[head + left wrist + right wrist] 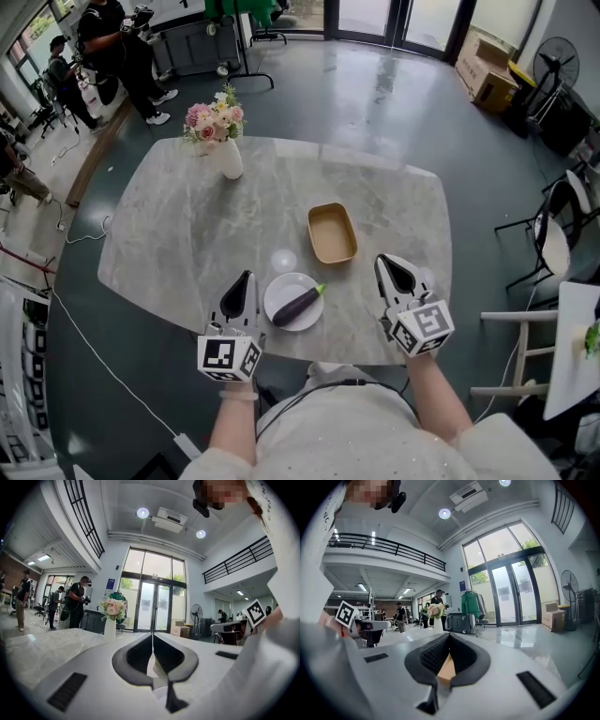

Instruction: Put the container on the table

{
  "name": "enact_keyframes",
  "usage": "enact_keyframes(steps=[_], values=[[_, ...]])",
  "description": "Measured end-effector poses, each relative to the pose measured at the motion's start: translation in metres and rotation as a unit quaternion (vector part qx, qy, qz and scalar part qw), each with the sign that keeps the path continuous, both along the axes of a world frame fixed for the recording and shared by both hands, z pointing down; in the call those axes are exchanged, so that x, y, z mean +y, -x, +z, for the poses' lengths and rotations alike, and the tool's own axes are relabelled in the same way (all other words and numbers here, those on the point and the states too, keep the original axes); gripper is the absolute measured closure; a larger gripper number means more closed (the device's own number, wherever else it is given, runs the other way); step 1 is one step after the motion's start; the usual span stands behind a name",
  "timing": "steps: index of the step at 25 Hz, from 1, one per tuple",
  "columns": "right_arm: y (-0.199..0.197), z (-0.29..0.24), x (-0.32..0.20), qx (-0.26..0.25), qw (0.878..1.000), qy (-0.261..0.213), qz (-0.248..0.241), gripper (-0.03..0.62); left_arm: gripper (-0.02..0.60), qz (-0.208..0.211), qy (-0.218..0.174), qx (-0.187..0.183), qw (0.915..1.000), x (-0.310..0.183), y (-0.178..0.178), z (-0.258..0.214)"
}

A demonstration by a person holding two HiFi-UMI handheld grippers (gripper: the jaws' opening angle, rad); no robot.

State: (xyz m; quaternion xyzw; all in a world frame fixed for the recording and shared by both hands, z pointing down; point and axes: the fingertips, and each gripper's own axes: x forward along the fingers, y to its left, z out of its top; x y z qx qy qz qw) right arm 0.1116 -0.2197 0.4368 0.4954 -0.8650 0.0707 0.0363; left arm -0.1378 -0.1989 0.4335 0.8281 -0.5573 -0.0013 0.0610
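The tan, empty rectangular container [332, 232] rests on the grey marble table [187, 225], right of centre. A sliver of the container [447, 670] shows behind the jaws in the right gripper view. My right gripper [382, 262] hovers just in front and to the right of it, shut with nothing held; in its own view the right gripper [449, 634] has its jaws meeting. My left gripper [247, 277] is near the table's front edge, left of a white plate [279, 287], and is also shut and empty, the left gripper [152, 635] tips touching.
A dark purple eggplant [298, 305] lies on the plate. A white vase with pink flowers [227, 157] stands at the table's far left. People stand beyond the table at the upper left. Chairs and a white side table are on the right.
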Motion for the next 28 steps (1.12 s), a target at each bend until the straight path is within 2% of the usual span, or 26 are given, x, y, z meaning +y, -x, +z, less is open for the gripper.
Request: enact_keyframes(steps=[28], values=[[-0.003,-0.010,-0.008,0.000,1.000,-0.010,0.002,0.588,0.572,-0.003,-0.016,0.002,0.9999,-0.010,-0.001,-0.010]])
